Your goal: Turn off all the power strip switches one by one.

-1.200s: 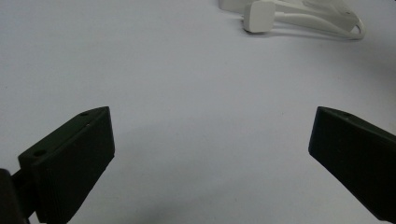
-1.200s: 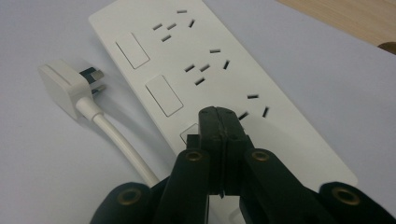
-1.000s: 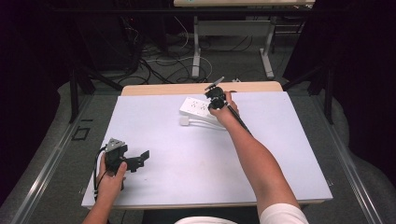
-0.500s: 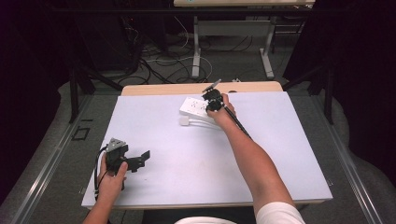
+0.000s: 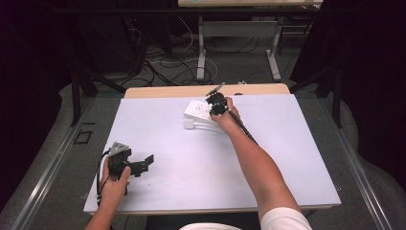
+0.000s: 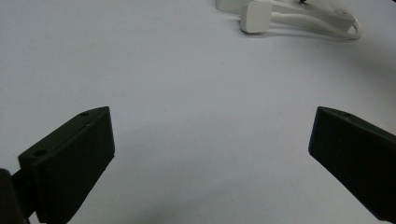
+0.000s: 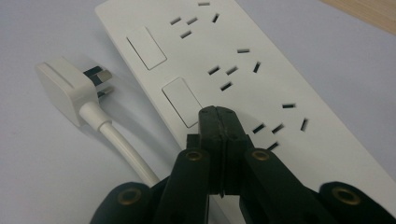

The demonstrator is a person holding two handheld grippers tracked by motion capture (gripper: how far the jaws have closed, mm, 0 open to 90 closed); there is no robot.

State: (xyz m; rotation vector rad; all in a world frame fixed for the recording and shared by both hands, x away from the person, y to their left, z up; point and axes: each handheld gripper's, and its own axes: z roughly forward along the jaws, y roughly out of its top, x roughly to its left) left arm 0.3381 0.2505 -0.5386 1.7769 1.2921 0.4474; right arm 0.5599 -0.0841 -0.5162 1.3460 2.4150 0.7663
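A white power strip (image 7: 261, 79) with several sockets and rocker switches lies flat at the far middle of the table (image 5: 197, 109). Its white plug (image 7: 63, 88) rests beside it on its cable (image 7: 123, 149), prongs towards the strip. My right gripper (image 7: 218, 116) is shut with nothing between its jaws; its tips sit just over the strip at the corner of one switch (image 7: 180, 100). In the high view the right gripper (image 5: 214, 103) is above the strip. My left gripper (image 5: 146, 163) rests near the front left, open and empty (image 6: 210, 126), and the plug (image 6: 254, 16) is far ahead of it.
The white table top (image 5: 287, 158) has a bare wooden strip (image 5: 182, 91) along its far edge. Beyond it are dark floor, loose cables (image 5: 158, 62) and another table's legs (image 5: 201, 48). My right forearm (image 5: 258, 163) crosses the middle right of the table.
My right gripper has shifted slightly leftwards over the power strip, still shut. The left gripper has stayed where it was.
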